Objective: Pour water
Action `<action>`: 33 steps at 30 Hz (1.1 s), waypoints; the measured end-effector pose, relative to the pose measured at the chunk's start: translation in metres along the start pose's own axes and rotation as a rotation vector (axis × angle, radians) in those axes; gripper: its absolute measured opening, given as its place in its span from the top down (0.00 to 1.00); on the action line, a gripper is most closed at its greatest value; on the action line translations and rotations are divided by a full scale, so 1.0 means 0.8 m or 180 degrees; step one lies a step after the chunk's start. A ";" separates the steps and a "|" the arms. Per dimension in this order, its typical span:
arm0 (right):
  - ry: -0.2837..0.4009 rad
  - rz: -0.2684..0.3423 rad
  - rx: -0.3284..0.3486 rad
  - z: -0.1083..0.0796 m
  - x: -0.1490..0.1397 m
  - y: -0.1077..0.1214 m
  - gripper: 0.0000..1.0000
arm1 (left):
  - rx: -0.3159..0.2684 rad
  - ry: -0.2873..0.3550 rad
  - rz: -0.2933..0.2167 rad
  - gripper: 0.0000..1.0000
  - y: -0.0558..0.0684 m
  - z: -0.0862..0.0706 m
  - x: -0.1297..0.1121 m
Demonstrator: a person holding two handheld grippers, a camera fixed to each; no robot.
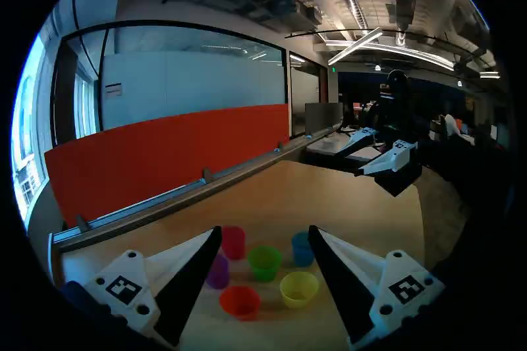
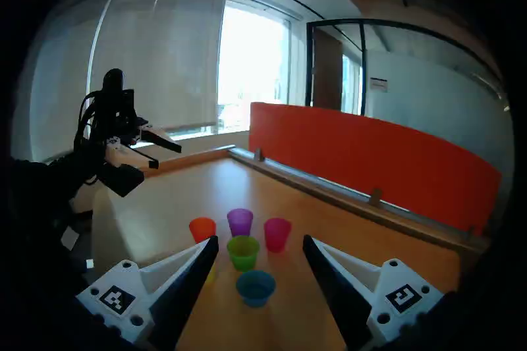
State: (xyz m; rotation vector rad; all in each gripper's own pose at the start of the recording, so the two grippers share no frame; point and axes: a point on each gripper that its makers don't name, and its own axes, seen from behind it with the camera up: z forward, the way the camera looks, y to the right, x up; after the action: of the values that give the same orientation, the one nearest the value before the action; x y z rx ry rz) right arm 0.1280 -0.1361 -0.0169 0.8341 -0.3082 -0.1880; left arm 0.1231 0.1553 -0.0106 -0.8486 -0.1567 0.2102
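Both tongs stand wide and hold nothing. The left tongs (image 1: 264,229) and the right tongs (image 2: 260,239) each frame the cup cluster between their spread fingers. The cluster lies straight ahead of and below each pair, so you should need no sideways swing. Nearest the left tongs are the orange cup (image 1: 240,301) and the yellow cup (image 1: 299,288), side by side. Nearest the right tongs is the blue cup (image 2: 255,287), centred in the gap. The green cup (image 1: 265,262) sits in the middle of the group, next in line from either side. The purple cup (image 1: 218,270) and the pink cup (image 1: 232,241) stand on the partition side. All six stand upright on the surface (image 1: 316,199), mouths up, so each long axis is vertical. A level, side-on closing therefore looks like the requirement. You cannot tell which cup holds water. The two tongs face each other across the cluster. The orange partition (image 1: 165,147) bounds the far edge.
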 end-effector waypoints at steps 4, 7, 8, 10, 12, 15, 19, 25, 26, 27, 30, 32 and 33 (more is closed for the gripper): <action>-0.0106 -0.0049 0.0051 0.008 -0.018 -0.004 0.01 | -0.0040 -0.0072 0.0019 0.02 -0.002 0.008 -0.009; -0.0166 -0.0072 0.0095 0.013 -0.029 -0.007 0.01 | -0.0088 -0.0117 0.0039 0.03 -0.002 0.014 -0.015; -0.0185 -0.0075 0.0110 0.015 -0.033 -0.008 0.01 | -0.0103 -0.0130 0.0046 0.02 -0.002 0.017 -0.017; -0.0210 -0.0068 0.0134 0.019 -0.040 -0.010 0.01 | -0.0125 -0.0155 0.0056 0.02 -0.003 0.021 -0.021; -0.0234 -0.0055 0.0157 0.022 -0.047 -0.012 0.01 | -0.0147 -0.0186 0.0064 0.02 -0.003 0.025 -0.025; -0.0271 -0.0037 0.0190 0.027 -0.057 -0.013 0.01 | -0.0185 -0.0241 0.0079 0.02 -0.004 0.031 -0.032; -0.0325 -0.0035 0.0209 0.032 -0.068 -0.013 0.01 | -0.0222 -0.0314 0.0118 0.02 -0.006 0.040 -0.043; -0.0389 -0.0048 0.0241 0.039 -0.079 -0.014 0.01 | -0.0248 -0.0369 0.0127 0.02 -0.012 0.049 -0.051; -0.0402 -0.0048 0.0244 0.040 -0.082 -0.015 0.01 | -0.0254 -0.0377 0.0119 0.02 -0.014 0.051 -0.053; -0.0412 -0.0048 0.0247 0.041 -0.084 -0.015 0.01 | -0.0259 -0.0384 0.0114 0.02 -0.015 0.053 -0.054; -0.0437 -0.0045 0.0258 0.045 -0.090 -0.015 0.01 | -0.0264 -0.0401 0.0116 0.03 -0.018 0.058 -0.057; -0.0455 -0.0041 0.0265 0.047 -0.094 -0.015 0.01 | -0.0263 -0.0421 0.0123 0.03 -0.021 0.061 -0.060; -0.0464 -0.0039 0.0268 0.049 -0.096 -0.015 0.01 | -0.0264 -0.0430 0.0126 0.03 -0.021 0.063 -0.061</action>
State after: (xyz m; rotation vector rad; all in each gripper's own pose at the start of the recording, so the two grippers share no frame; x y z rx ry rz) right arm 0.0419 -0.1492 -0.0161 0.9076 -0.4503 -0.2493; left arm 0.0669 0.1687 0.0324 -0.9208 -0.2766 0.2998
